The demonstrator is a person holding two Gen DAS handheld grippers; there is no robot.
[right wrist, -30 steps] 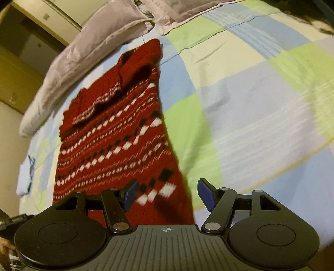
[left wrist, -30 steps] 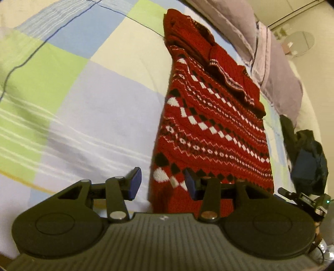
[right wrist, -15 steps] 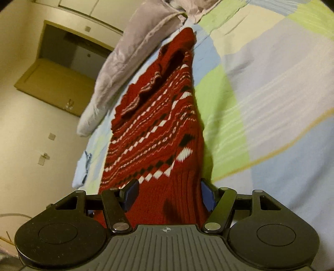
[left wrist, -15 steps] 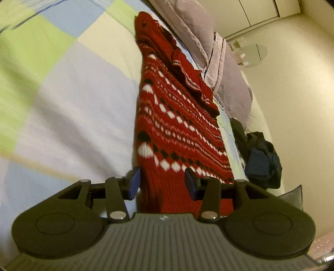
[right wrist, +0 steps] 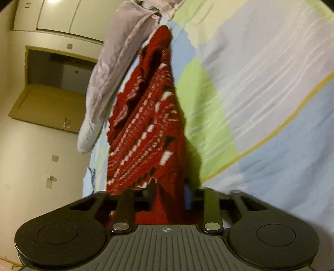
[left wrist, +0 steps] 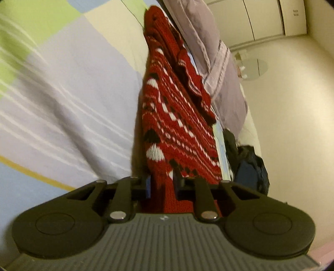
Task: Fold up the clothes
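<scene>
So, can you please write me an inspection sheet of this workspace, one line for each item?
Surface: bed with checked bedsheet, pastel squares.
Job's things: red patterned knit sweater, near hem lifted off the bed, far end lying on it.
Clutter: dark clothing pile beside the sweater; lilac pillows behind it.
Grippers: left hand-held gripper shut on the hem; right hand-held gripper shut on the hem.
Cables: nothing seen.
Surroundings: cream wall, white cupboards, wooden door.
</scene>
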